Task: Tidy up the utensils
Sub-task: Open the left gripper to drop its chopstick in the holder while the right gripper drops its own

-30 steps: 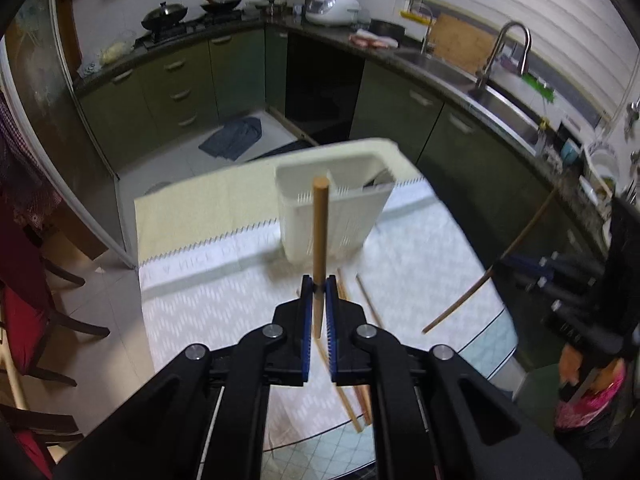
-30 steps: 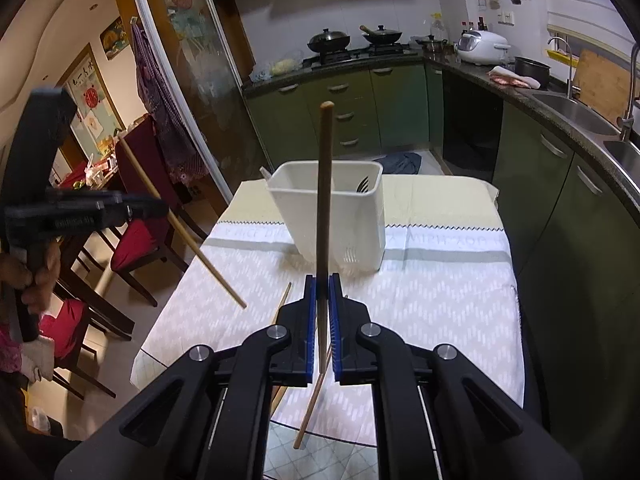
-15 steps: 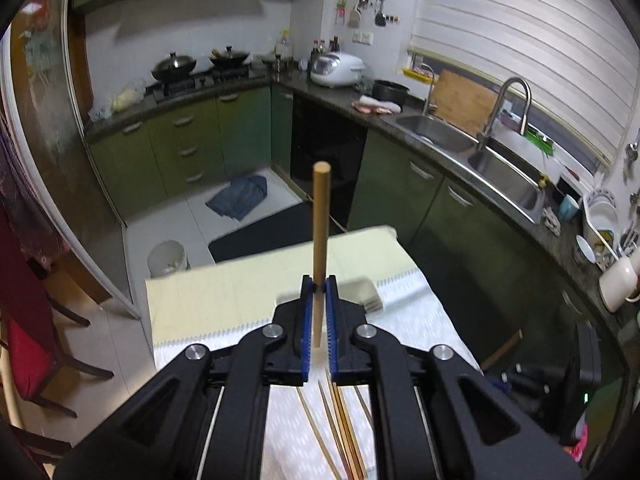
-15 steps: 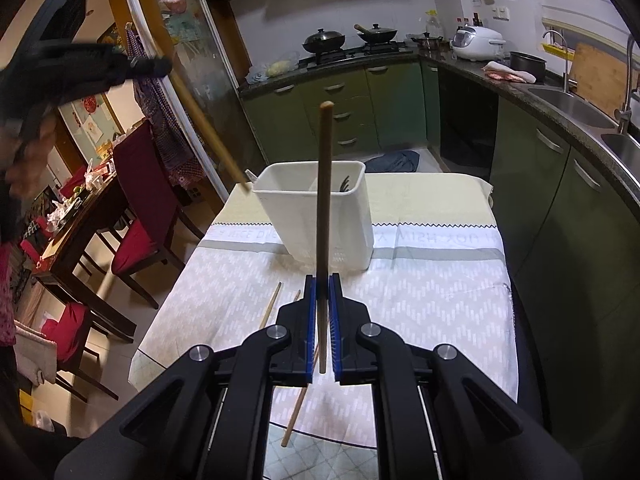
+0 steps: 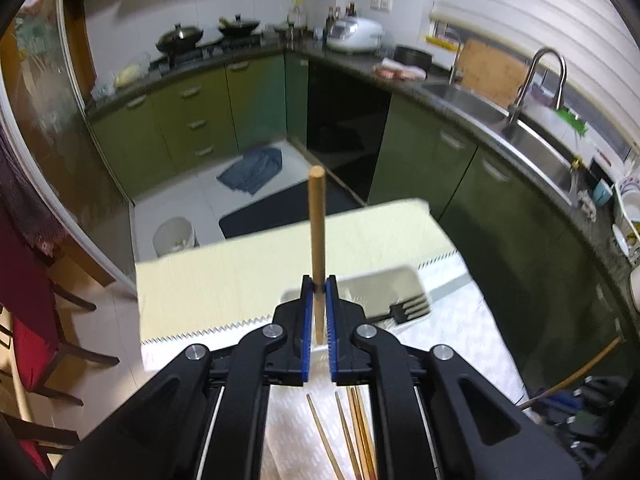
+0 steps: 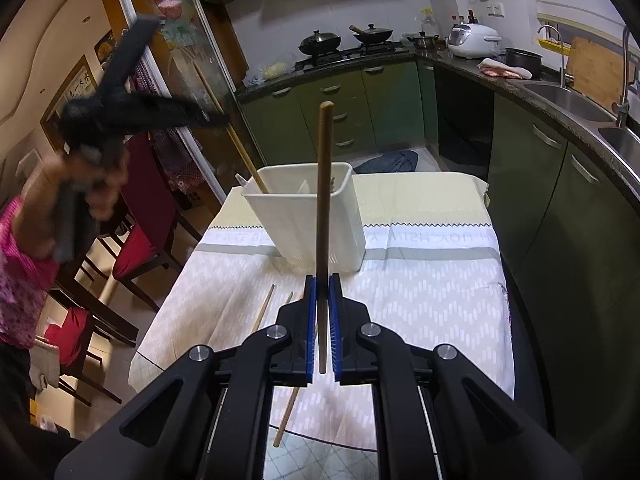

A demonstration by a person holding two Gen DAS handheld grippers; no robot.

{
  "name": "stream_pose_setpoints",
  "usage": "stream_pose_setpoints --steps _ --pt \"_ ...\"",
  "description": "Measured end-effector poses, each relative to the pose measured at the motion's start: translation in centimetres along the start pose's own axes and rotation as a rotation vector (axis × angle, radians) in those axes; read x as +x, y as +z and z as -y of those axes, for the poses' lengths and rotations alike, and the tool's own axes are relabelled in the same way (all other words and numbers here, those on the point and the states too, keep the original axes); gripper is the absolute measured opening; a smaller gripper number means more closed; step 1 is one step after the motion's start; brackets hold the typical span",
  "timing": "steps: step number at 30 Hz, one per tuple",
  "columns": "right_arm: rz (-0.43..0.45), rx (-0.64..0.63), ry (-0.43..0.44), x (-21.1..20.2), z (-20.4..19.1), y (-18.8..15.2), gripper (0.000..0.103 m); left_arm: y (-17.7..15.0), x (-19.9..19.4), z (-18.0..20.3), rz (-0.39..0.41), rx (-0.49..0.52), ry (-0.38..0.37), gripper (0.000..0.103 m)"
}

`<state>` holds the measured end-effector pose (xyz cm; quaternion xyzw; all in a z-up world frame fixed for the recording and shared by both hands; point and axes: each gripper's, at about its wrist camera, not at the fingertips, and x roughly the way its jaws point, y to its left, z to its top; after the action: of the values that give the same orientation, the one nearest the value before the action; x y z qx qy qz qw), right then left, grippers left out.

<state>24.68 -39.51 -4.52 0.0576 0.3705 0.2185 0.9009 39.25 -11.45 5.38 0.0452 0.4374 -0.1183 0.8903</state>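
My left gripper [image 5: 318, 284] is shut on a light wooden chopstick [image 5: 317, 232], right above the white utensil holder [image 5: 384, 280], which has a black fork [image 5: 412, 308] in it. In the right wrist view the left gripper [image 6: 216, 118] hangs blurred at the upper left. Its chopstick [image 6: 248, 160] slants down, with the lower end inside the left compartment of the holder [image 6: 304, 220]. My right gripper [image 6: 323, 280] is shut on a darker chopstick [image 6: 324, 200], held upright in front of the holder.
Several loose chopsticks [image 5: 352, 432] lie on the white patterned cloth [image 6: 420, 300]; two [image 6: 264, 308] are near its front left. Red-cushioned chairs [image 6: 136, 240] stand left of the table. Green cabinets [image 6: 560, 208] run along the right.
My left gripper has swung up and over the holder with its chopstick, whose lower end now dips into the left compartment. The right gripper has stayed nearly still.
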Motion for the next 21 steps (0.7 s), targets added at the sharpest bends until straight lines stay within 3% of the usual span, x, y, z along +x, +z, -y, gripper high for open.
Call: stream_pose_setpoints --steps 4,8,10,12,16,18,21 --pt "0.018 -0.01 0.009 -0.1 -0.9 1.0 0.007 -1.3 2.2 0.0 -0.039 0.001 -0.005 0.007" --pt "0.061 -0.027 0.022 -0.4 -2.3 3.5 0.007 -2.2 1.5 -0.7 -0.022 -0.012 -0.024 0.007" --pt "0.091 -0.036 0.023 -0.6 -2.9 5.0 0.007 -2.6 0.4 -0.7 -0.001 -0.008 -0.028 0.015" --pt "0.131 -0.04 0.028 -0.8 -3.6 7.1 0.007 -3.3 -1.2 -0.9 0.027 -0.001 -0.033 0.037" --pt "0.208 -0.033 0.034 -1.0 -4.6 10.8 0.007 -4.8 -3.8 -1.0 0.063 0.019 -0.032 0.039" --pt "0.24 -0.032 0.015 -0.2 -5.0 12.8 0.007 -5.7 -4.6 -1.3 0.071 0.016 -0.036 0.051" --pt "0.255 -0.035 -0.021 1.9 -5.4 14.9 0.007 -7.4 -5.3 -1.7 0.072 0.01 -0.043 0.056"
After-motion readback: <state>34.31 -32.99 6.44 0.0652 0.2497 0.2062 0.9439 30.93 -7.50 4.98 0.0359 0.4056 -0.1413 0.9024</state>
